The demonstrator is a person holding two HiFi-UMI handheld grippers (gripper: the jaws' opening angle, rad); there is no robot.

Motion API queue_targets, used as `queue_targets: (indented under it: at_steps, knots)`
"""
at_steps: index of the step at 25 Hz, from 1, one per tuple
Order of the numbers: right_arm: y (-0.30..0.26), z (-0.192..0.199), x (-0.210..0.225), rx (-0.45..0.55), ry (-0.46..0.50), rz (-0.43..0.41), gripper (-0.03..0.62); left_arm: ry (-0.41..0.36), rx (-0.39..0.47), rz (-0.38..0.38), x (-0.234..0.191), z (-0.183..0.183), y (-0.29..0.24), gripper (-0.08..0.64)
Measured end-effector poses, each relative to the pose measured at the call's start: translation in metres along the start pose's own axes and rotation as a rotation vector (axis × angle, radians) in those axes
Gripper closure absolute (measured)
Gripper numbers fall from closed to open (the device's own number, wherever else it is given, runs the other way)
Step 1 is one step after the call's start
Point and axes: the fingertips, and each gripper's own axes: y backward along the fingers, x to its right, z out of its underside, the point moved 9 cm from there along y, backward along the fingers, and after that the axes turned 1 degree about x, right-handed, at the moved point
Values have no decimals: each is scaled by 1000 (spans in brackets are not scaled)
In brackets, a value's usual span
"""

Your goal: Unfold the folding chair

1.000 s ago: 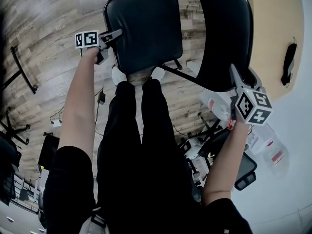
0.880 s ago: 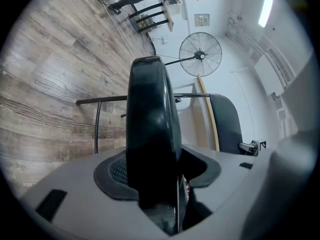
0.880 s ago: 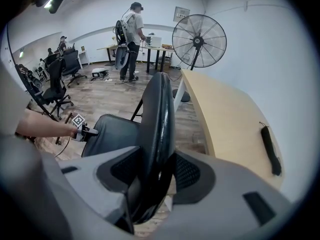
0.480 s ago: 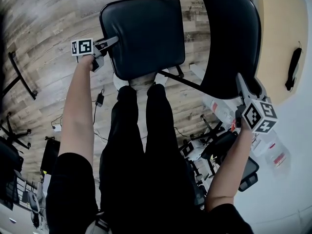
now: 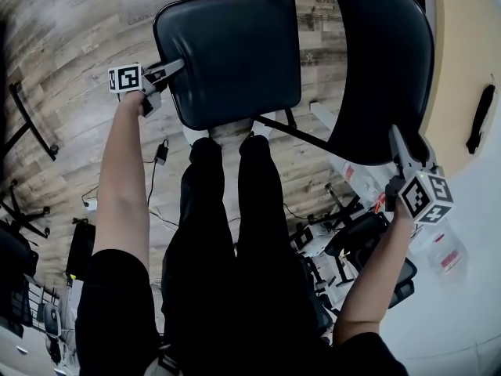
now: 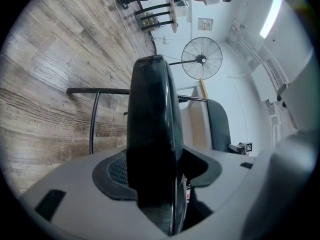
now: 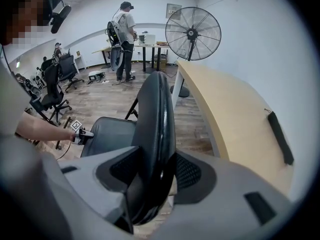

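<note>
The black folding chair stands in front of my legs, its padded seat (image 5: 227,53) swung out and its backrest (image 5: 383,69) at the right. My left gripper (image 5: 176,67) grips the seat's left edge. In the left gripper view the seat (image 6: 150,134) runs edge-on between the jaws of that gripper (image 6: 155,174). My right gripper (image 5: 401,143) holds the backrest's top rim, and the backrest (image 7: 157,134) fills the gap of the right gripper (image 7: 150,174). Both pairs of jaws have just been opening slightly, with the chair still between them.
A light wooden tabletop (image 5: 462,53) with a black bar (image 5: 479,120) on it lies right of the chair. Office chairs and clear boxes (image 5: 438,249) crowd the floor at the lower right. A pedestal fan (image 7: 192,34) and a standing person (image 7: 125,34) are farther off.
Both hands have sunk with the chair. In the head view the left gripper has drifted left, the right gripper right and down, and the seat lies wider open.
</note>
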Motion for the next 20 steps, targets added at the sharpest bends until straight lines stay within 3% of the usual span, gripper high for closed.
queue_targets:
  at_steps: [5, 9, 14, 16, 18, 20]
  knots:
    - [-6, 5, 3, -5, -9, -3, 397, 92, 12, 45, -9, 6, -2, 309]
    - [-8, 5, 6, -13, -13, -4, 397, -13, 2, 14, -11, 0, 0, 307]
    - [-4, 7, 4, 4, -12, 5, 390, -13, 33, -40, -6, 4, 7, 278]
    - [1, 6, 5, 18, -1, 24, 352, -19, 34, -78, -3, 7, 12, 222]
    - [8, 4, 5, 30, 2, 35, 303, -32, 17, -115, 2, 8, 16, 210]
    - [17, 1, 4, 43, 1, 38, 296, -47, 26, -139, 11, 8, 21, 207]
